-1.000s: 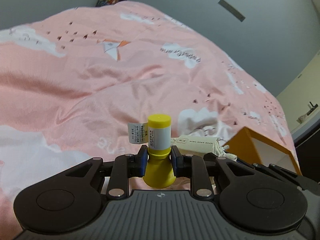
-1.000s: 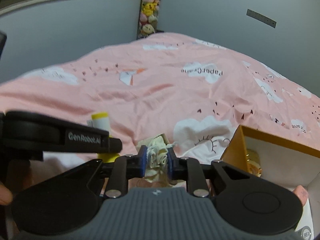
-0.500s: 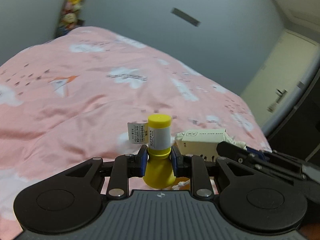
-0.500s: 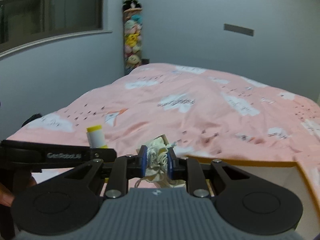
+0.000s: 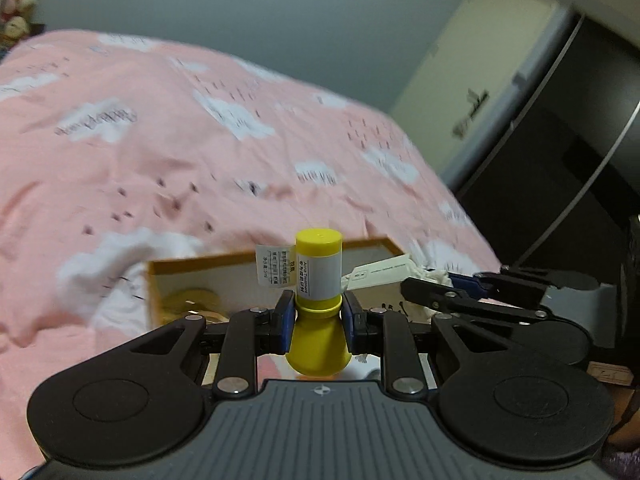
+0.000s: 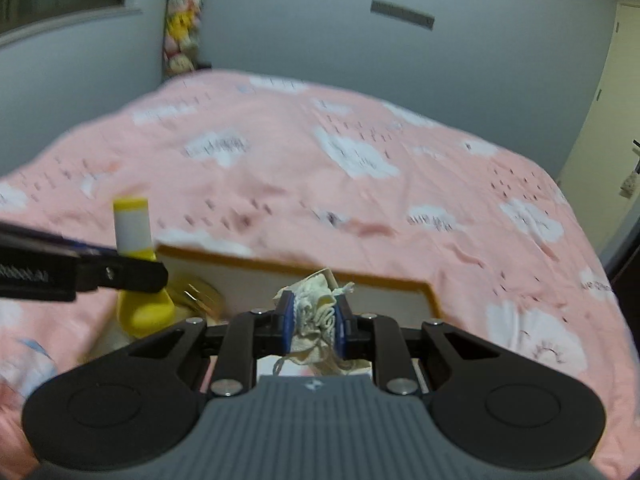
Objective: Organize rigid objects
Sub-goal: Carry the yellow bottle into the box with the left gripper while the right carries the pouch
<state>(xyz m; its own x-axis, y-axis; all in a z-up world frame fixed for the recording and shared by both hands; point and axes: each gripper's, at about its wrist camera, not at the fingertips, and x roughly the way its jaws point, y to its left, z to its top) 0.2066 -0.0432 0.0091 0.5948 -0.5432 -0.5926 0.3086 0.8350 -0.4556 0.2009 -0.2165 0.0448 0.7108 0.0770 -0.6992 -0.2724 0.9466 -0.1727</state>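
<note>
My left gripper (image 5: 316,320) is shut on a small yellow bottle (image 5: 318,276) with a white label and holds it upright over the near edge of an orange-rimmed white box (image 5: 180,266). My right gripper (image 6: 313,322) is shut on a cream drawstring pouch (image 6: 314,312) with a paper tag, above the same box (image 6: 332,274). The yellow bottle also shows at the left of the right wrist view (image 6: 134,240), and the right gripper shows at the right of the left wrist view (image 5: 460,292). A gold round object (image 5: 192,304) lies inside the box.
The box sits on a bed with a pink cloud-print cover (image 5: 160,140). A grey wall (image 6: 320,32) stands behind the bed, with stacked plush toys (image 6: 182,40) in the corner. A door (image 5: 472,92) and a dark wardrobe (image 5: 560,180) are at the right.
Both grippers have swung right and come over the box with their objects still held. The box, at the right edge before, now lies just under both grippers.
</note>
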